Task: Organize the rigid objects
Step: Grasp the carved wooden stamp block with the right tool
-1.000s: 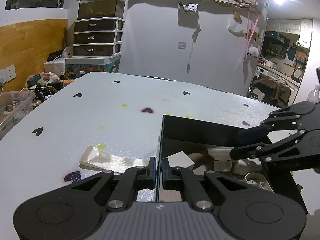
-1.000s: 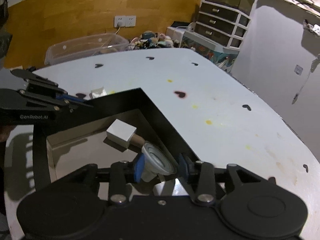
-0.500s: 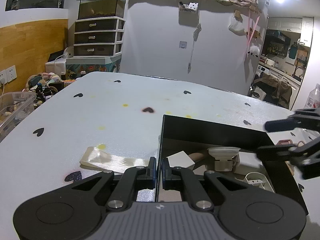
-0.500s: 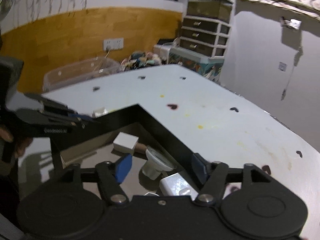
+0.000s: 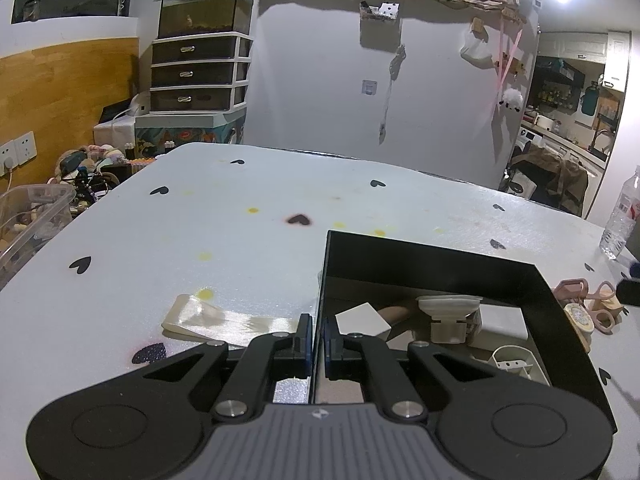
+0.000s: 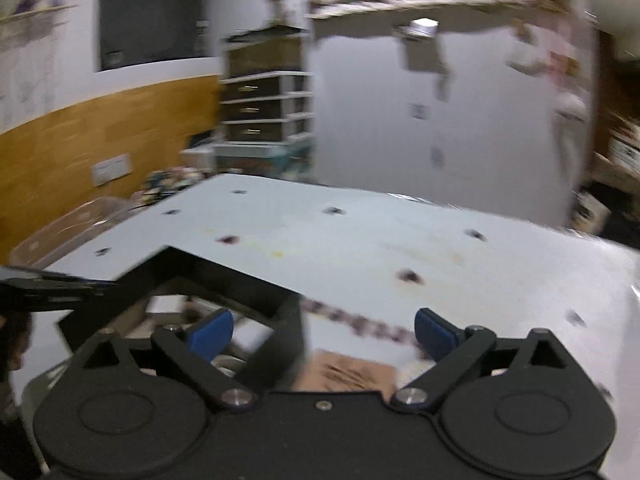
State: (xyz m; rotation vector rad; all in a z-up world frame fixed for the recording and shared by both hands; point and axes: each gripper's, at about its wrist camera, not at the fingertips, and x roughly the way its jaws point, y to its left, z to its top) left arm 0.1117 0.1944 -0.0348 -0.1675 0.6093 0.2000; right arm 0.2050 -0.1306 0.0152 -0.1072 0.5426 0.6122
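A black open box (image 5: 432,256) stands on the white table. My left gripper (image 5: 319,342) is shut on the box's thin left wall. Inside the box lie a white suction-cup piece (image 5: 448,312), a white block (image 5: 362,318), a wooden handle (image 5: 394,312) and a white holder (image 5: 514,362). My right gripper (image 6: 324,330) hovers over the box's near right corner (image 6: 280,344), in a blurred view. Its jaws are opening wide and nothing is gripped between the blue pads (image 6: 212,328). Only a dark sliver of it shows at the right edge of the left wrist view.
A glossy cream strip (image 5: 224,320) lies on the table left of the box. Pink clips (image 5: 600,304) and a tape roll (image 5: 578,318) sit to its right. A water bottle (image 5: 620,220) stands at the far right. A clear bin (image 5: 28,220) is beyond the table's left edge.
My right gripper let go of the white suction-cup piece, which now rests in the box. It opened wide and drew back to the right. The left gripper kept still.
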